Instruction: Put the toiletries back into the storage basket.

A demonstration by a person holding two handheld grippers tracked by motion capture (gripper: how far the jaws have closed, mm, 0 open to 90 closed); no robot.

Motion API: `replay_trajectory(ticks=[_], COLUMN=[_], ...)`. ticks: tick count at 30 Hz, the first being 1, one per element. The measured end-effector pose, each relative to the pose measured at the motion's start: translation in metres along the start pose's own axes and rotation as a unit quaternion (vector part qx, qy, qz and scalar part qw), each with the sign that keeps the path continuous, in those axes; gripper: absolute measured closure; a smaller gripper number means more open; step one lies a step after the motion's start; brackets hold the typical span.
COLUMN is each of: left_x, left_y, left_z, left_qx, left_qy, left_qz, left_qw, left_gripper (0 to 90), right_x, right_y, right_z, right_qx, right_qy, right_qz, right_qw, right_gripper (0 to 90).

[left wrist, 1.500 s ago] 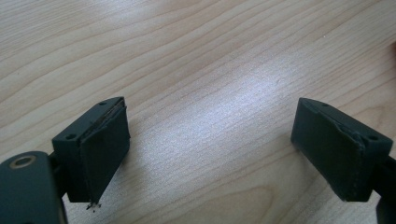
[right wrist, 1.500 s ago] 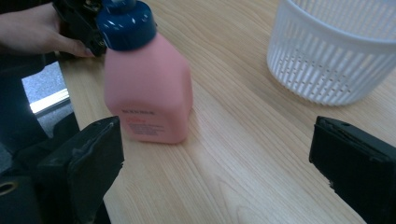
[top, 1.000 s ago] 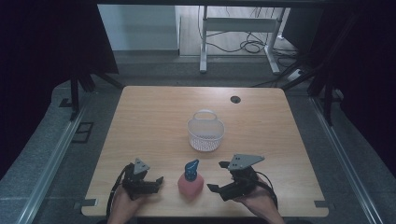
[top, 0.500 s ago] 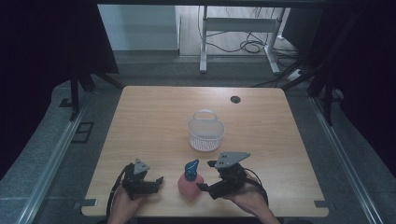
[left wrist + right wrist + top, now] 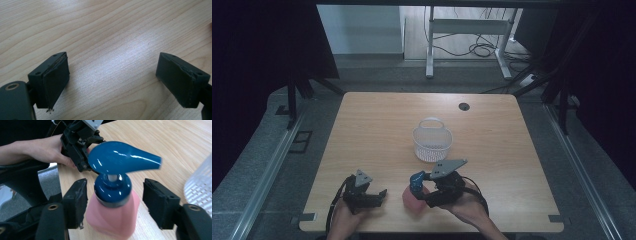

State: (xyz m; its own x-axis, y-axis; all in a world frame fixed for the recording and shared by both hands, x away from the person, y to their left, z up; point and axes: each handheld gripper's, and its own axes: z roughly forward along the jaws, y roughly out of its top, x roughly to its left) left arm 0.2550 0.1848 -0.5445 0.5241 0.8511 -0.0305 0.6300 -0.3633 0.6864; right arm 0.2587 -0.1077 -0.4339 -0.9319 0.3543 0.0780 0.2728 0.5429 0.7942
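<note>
Holding my right gripper (image 5: 113,202) around the pink pump bottle (image 5: 112,217), I see its blue cap between my two jaws. The jaws have just been closing. In the right gripper view there is a narrow gap at the left pad and a wider gap at the right pad, so the pads do not press the bottle yet. The bottle stands upright on the wooden table (image 5: 377,125), near the front edge, between my two hands. Its blue pump head (image 5: 122,160) points to the right in the right gripper view, toward the white basket (image 5: 200,182).

In the high view the right gripper (image 5: 424,192) is at the bottle (image 5: 412,200) from the right side, and my right hand (image 5: 467,207) is behind it. The basket (image 5: 432,142) stands in the middle of the table, a little beyond the bottle and apart from it.

My left gripper (image 5: 112,82) is wide open with nothing between its jaws, only bare wood under them. In the high view the left gripper (image 5: 379,194) is to the left of the bottle, near it but not touching.
</note>
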Motion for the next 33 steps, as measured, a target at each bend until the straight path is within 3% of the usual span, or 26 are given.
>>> replay_trajectory(ticks=[10, 12, 16, 33], left_x=[0.000, 0.000, 0.000, 0.000], left_y=[0.000, 0.000, 0.000, 0.000], left_z=[0.000, 0.000, 0.000, 0.000], left_qx=[0.000, 0.000, -0.001, 0.000], left_qy=[0.000, 0.000, 0.000, 0.000], left_qz=[0.000, 0.000, -0.001, -0.001], left_qw=[1.0000, 1.0000, 1.0000, 1.0000], left_gripper=[11.3, 11.3, 11.3, 11.3], right_x=[0.001, 0.003, 0.004, -0.011], right_y=[0.005, 0.006, 0.007, 0.029], right_z=[0.017, 0.016, 0.014, -0.007], right_qx=[0.021, 0.020, 0.017, 0.010], right_qy=[-0.007, -0.017, -0.015, -0.018], right_qz=[-0.016, -0.021, -0.022, -0.011], right_qw=[0.9996, 0.9994, 0.9995, 0.9997], right_gripper=[51.1, 52.6, 52.7, 52.7])
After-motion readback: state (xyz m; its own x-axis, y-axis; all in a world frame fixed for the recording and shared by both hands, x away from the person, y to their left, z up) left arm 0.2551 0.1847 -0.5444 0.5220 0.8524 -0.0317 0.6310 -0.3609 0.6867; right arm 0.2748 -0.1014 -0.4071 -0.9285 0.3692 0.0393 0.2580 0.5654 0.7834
